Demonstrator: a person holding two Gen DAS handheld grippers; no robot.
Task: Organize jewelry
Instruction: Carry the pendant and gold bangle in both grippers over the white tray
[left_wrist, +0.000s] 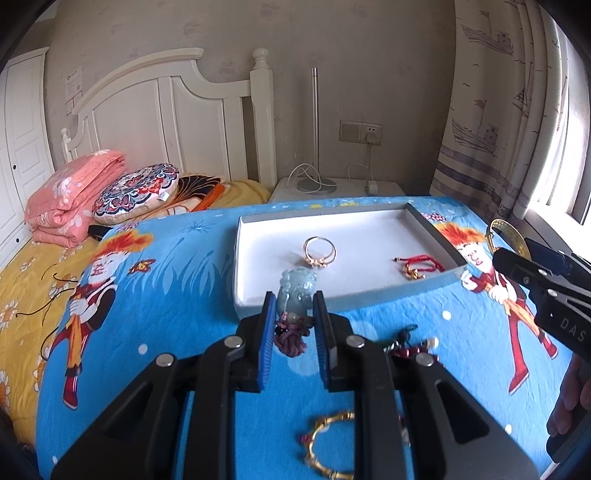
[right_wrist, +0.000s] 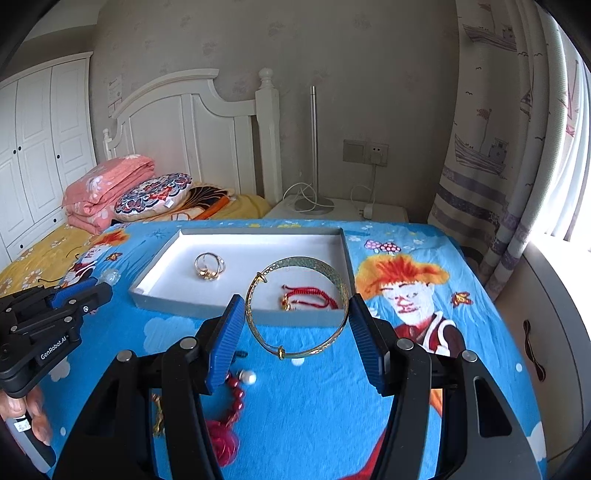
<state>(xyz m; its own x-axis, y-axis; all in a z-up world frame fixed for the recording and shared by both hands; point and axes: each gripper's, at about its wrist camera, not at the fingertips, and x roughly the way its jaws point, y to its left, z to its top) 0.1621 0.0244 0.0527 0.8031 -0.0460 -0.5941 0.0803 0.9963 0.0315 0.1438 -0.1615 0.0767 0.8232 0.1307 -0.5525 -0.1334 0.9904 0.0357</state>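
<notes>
My left gripper (left_wrist: 294, 300) is shut on a pale green jade pendant (left_wrist: 297, 290) with a purple knotted cord, held above the blue cloth just before the white tray (left_wrist: 258, 295). My right gripper (right_wrist: 297, 308) is shut on a wide gold bangle (right_wrist: 295, 343), held over the tray's near edge (right_wrist: 236, 312). In the tray lie a gold ring bracelet (left_wrist: 320, 251), also in the right wrist view (right_wrist: 209, 266), and a red cord bracelet (left_wrist: 419, 267), also in the right wrist view (right_wrist: 310, 297).
On the blue cloth near me lie a gold bamboo-style bangle (left_wrist: 327, 443), a red bead string with a pearl (right_wrist: 236, 391) and a red rose charm (right_wrist: 221, 443). Pillows and a folded pink quilt (left_wrist: 70, 199) lie at the far left. A nightstand with a lamp (left_wrist: 317, 184) stands behind.
</notes>
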